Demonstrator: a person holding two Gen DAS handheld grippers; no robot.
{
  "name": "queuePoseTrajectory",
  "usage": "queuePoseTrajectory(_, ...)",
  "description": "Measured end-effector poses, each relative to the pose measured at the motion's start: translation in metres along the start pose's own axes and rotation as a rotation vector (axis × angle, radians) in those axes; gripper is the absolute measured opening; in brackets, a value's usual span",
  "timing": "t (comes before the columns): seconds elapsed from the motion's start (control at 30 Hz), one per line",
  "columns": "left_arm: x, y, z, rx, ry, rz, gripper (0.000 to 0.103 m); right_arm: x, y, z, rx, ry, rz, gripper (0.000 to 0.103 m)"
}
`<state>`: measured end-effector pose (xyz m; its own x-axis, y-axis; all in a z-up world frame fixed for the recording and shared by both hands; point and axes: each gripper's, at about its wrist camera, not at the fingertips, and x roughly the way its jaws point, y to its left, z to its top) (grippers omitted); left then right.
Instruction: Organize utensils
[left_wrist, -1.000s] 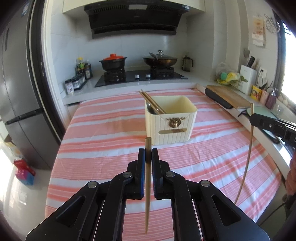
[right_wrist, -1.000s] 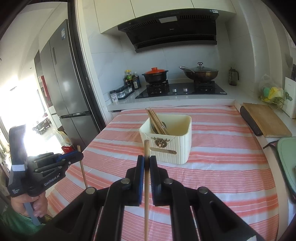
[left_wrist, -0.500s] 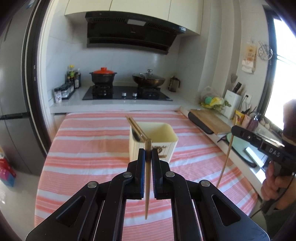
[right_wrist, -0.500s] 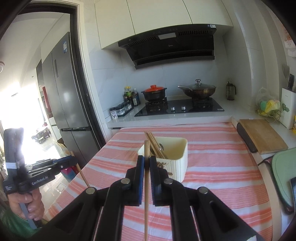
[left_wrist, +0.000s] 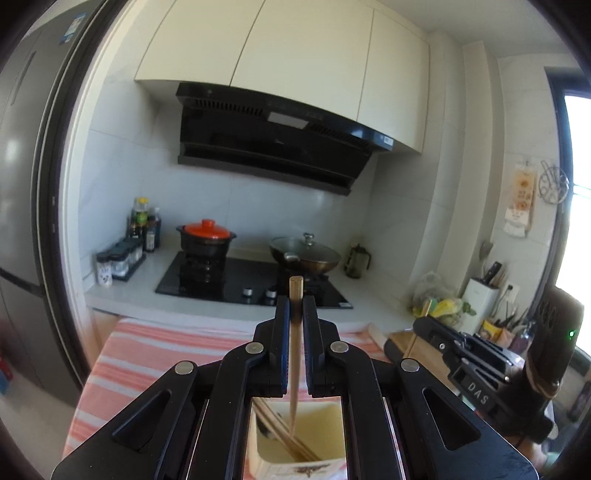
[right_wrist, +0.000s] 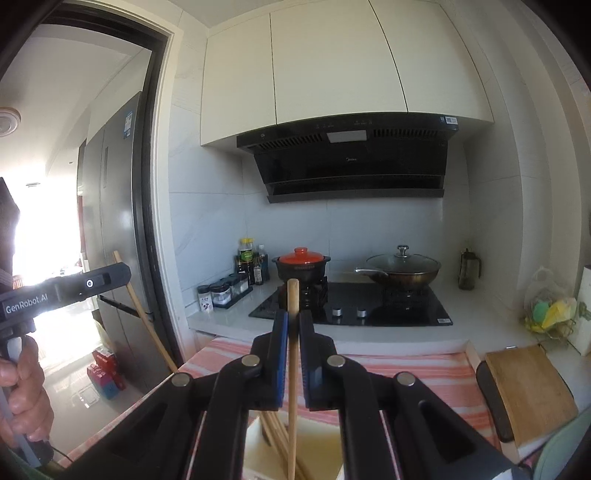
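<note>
Chopsticks are what you hold, one in each set of tongs; your left gripper (left_wrist: 295, 306) is pinched on a round pale wooden chopstick (left_wrist: 294, 354), its blunt end standing above the blue-lined pads and its tapered tip hanging down over the open mouth of the cream utensil box (left_wrist: 334, 446); your right gripper (right_wrist: 293, 321) is pinched the same way on a second wooden chopstick (right_wrist: 291, 398), which runs nearly upright past the pads and down toward the same box (right_wrist: 321, 443).

Inside that box several more chopsticks (left_wrist: 284, 432) lean slantwise against the left wall, so the corner under your tips is already taken up; the box is smooth plastic with a dark metal emblem on its front face, and most of it is hidden behind the black jaw arms.

Beneath it lies a tablecloth (left_wrist: 155, 350) striped in salmon and white; to the right a wooden cutting board (right_wrist: 528, 391) with a black edge rests on the counter.

Further out, a glossy black hob (right_wrist: 369, 306) carries a black pot with an orange lid (right_wrist: 301, 264) and a dark wok under a glass lid (right_wrist: 400, 269); spice jars and sauce bottles (right_wrist: 236, 280) stand to its left; a black range hood (right_wrist: 347, 158) hangs under plain cream cabinets; a grey steel fridge (left_wrist: 22, 221) fills the left side.
</note>
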<state>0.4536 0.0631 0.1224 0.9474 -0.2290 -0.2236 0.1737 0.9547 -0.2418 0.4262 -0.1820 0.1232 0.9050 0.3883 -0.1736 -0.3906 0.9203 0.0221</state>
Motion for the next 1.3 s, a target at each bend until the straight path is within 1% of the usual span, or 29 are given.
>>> queuePoseTrajectory(0.07,0.03,0.006,-0.013,-0.017,0.041,0.014,0.005,0.028,-0.004,-0.01,-0.021,0.01,-0.01,0.006)
queuePoseTrajectory(0.17,0.074,0.015,-0.046,-0.04,0.143,0.035,0.005,0.067,-0.01,-0.039,-0.053,0.062,-0.021,0.006)
queuePoseTrajectory(0.27,0.109,0.023,-0.082,-0.056,0.261,0.044,0.005,0.103,-0.021,-0.077,-0.032,0.182,-0.004,0.006)
queuePoseTrajectory(0.33,0.124,0.025,-0.103,-0.035,0.328,0.052,0.005,0.121,-0.028,-0.102,0.003,0.275,0.022,0.006)
queuePoseTrajectory(0.4,0.131,0.022,-0.118,0.0,0.381,0.071,0.006,0.134,-0.03,-0.123,0.017,0.357,0.044,0.008)
queuePoseTrajectory(0.43,0.13,0.021,-0.124,0.015,0.394,0.079,0.014,0.138,-0.031,-0.13,0.023,0.394,0.055,0.008)
queuePoseTrajectory(0.47,0.126,0.019,-0.127,0.028,0.401,0.082,0.031,0.14,-0.032,-0.135,0.032,0.42,0.062,0.012)
queuePoseTrajectory(0.5,0.12,0.019,-0.129,0.039,0.396,0.086,0.042,0.14,-0.033,-0.137,0.043,0.433,0.064,0.026)
queuePoseTrajectory(0.53,0.11,0.018,-0.13,0.051,0.381,0.098,0.063,0.135,-0.034,-0.138,0.059,0.432,0.063,0.034)
queuePoseTrajectory(0.57,0.099,0.017,-0.129,0.066,0.359,0.117,0.078,0.128,-0.036,-0.136,0.079,0.422,0.062,0.044)
queuePoseTrajectory(0.6,0.086,0.015,-0.128,0.085,0.333,0.137,0.083,0.118,-0.037,-0.133,0.096,0.413,0.055,0.047)
queuePoseTrajectory(0.67,0.058,0.011,-0.127,0.129,0.3,0.186,0.1,0.098,-0.039,-0.126,0.118,0.413,0.035,0.049)
queuePoseTrajectory(0.73,0.029,0.001,-0.129,0.185,0.272,0.246,0.102,0.069,-0.035,-0.121,0.127,0.395,0.012,0.055)
queuePoseTrajectory(0.8,0.0,-0.012,-0.135,0.243,0.252,0.31,0.102,0.037,-0.026,-0.115,0.115,0.367,-0.023,0.067)
queuePoseTrajectory(0.83,-0.012,-0.017,-0.138,0.262,0.248,0.33,0.102,0.02,-0.019,-0.114,0.109,0.358,-0.037,0.07)
queuePoseTrajectory(0.87,-0.025,-0.021,-0.142,0.269,0.247,0.339,0.103,0.004,-0.014,-0.113,0.11,0.353,-0.041,0.079)
queuePoseTrajectory(0.9,-0.038,-0.025,-0.147,0.261,0.248,0.338,0.103,-0.011,-0.009,-0.112,0.118,0.353,-0.05,0.089)
queuePoseTrajectory(0.97,-0.063,-0.028,-0.156,0.215,0.248,0.322,0.103,-0.044,0.0,-0.114,0.144,0.337,-0.073,0.095)
queuePoseTrajectory(1.0,-0.073,-0.029,-0.16,0.192,0.25,0.329,0.103,-0.06,0.005,-0.115,0.153,0.323,-0.079,0.1)
queuePoseTrajectory(1.03,-0.081,-0.031,-0.164,0.184,0.255,0.343,0.103,-0.076,0.011,-0.117,0.154,0.313,-0.082,0.103)
queuePoseTrajectory(1.13,-0.102,-0.04,-0.174,0.19,0.267,0.398,0.103,-0.112,0.03,-0.125,0.119,0.303,-0.109,0.103)
queuePoseTrajectory(1.17,-0.108,-0.042,-0.176,0.186,0.276,0.405,0.103,-0.122,0.036,-0.128,0.108,0.308,-0.121,0.103)
queuePoseTrajectory(1.3,-0.133,-0.048,-0.18,0.153,0.286,0.376,0.103,-0.15,0.049,-0.132,0.079,0.317,-0.157,0.103)
